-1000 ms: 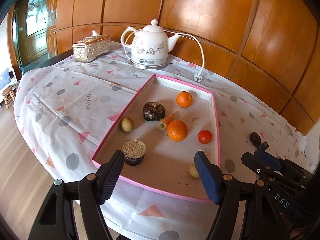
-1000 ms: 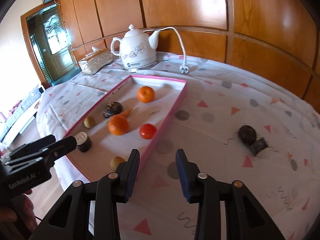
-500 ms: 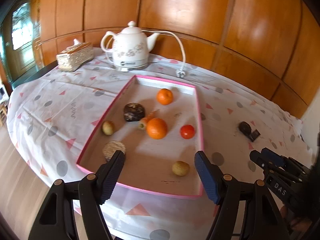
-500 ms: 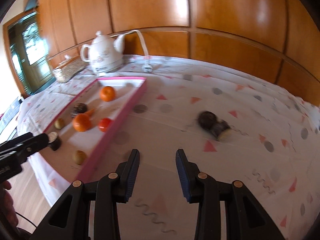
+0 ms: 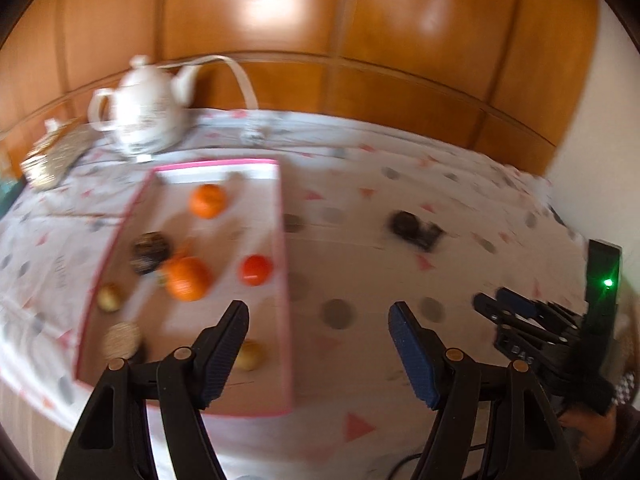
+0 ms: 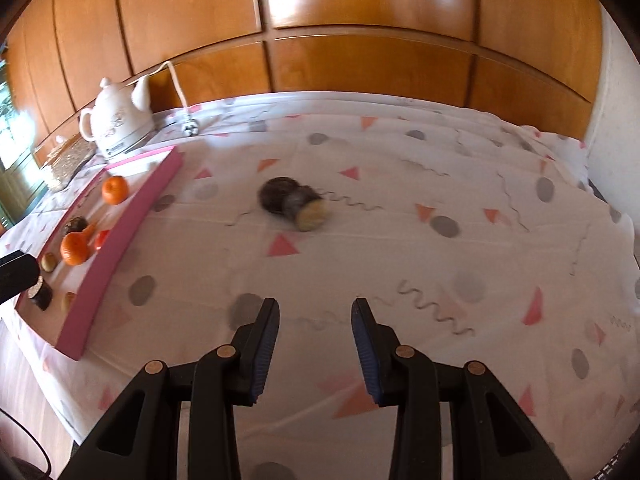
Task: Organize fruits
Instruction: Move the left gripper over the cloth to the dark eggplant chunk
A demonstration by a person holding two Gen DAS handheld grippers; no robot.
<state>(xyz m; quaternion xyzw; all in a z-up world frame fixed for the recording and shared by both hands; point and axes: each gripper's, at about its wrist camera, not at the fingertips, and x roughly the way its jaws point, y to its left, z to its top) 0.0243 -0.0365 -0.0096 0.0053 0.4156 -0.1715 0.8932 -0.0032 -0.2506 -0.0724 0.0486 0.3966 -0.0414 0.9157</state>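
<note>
Most fruit already lies inside the pink tray (image 6: 116,240), while two dark pieces (image 6: 292,204) remain outside it, well right, with both the left gripper (image 5: 318,344) and right gripper (image 6: 314,340) spread apart, holding nothing.

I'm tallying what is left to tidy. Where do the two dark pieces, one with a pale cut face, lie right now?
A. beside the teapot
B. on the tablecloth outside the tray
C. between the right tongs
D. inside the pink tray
B: the two dark pieces lie touching on the tablecloth, well to the right of the pink tray, and ahead of the open, empty right tongs.
</note>
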